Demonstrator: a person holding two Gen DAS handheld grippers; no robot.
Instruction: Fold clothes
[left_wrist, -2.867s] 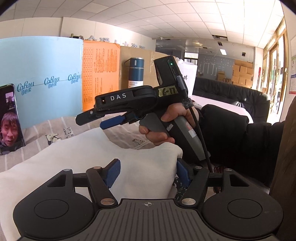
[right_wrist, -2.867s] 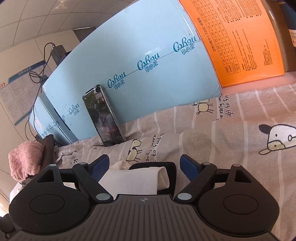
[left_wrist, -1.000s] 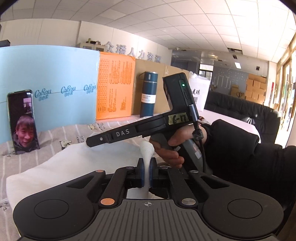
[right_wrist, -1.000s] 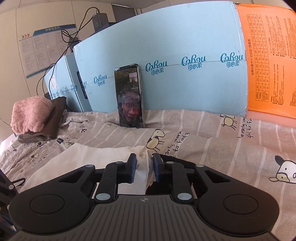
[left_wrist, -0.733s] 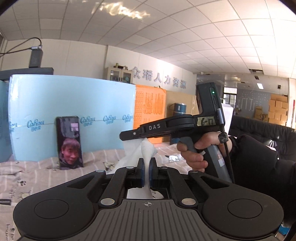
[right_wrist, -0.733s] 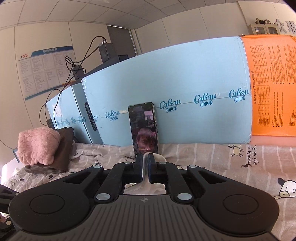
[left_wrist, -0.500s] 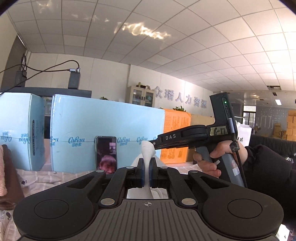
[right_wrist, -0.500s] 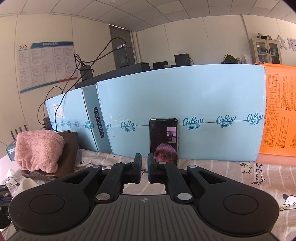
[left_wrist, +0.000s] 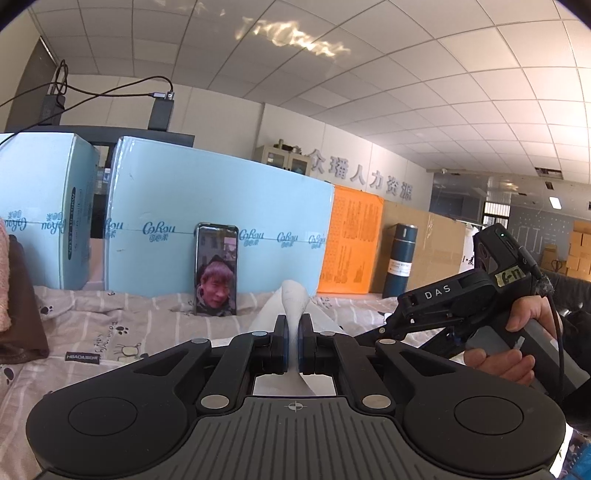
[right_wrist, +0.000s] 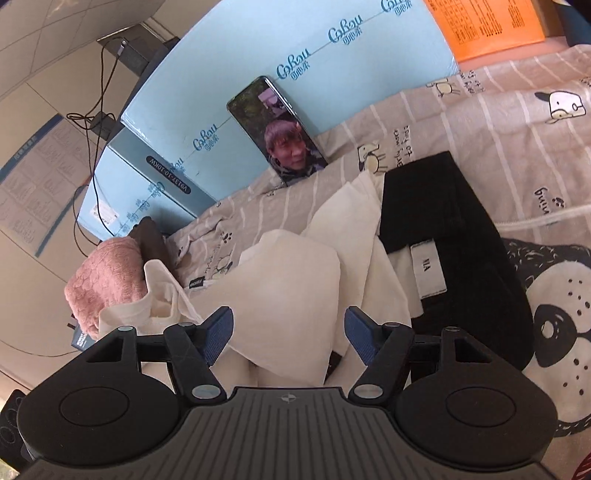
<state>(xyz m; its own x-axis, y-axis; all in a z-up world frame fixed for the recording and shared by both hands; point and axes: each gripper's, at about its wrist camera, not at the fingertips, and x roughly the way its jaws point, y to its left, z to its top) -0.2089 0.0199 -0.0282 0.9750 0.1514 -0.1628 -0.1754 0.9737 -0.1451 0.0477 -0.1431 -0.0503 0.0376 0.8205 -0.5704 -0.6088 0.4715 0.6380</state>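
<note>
**White top pinched on one side, let loose on the other**

There are not many things here that hold other things. A tall dark blue metal flask (left_wrist: 400, 260) stands at the back by the brown cardboard sheet (left_wrist: 424, 247), and its lid is on, so I cannot tell what is inside. Big light blue cardboard boxes (left_wrist: 221, 225) stand along the back of the bed, closed, with a black phone (left_wrist: 216, 271) leaning on them.

The soft cream-white cloth top (right_wrist: 295, 280) lies in a bumpy heap on the grey striped bed sheet with little cartoon animals (right_wrist: 480, 110). A flat black cloth piece with a white label (right_wrist: 443, 236) lies touching its right side. A fuzzy pink cloth bundle (right_wrist: 107, 284) sits well off to the left.

The left gripper (left_wrist: 294, 341) is squeezed tight on a fold of the white top, which sticks up between its blue pads (left_wrist: 282, 339).

The right gripper (right_wrist: 289, 334) is opening. Its blue fingers (right_wrist: 218, 332) stand wide, and the white top lies just past them, below the gap, not pressed. A hand (left_wrist: 517, 343) holds it.
</note>
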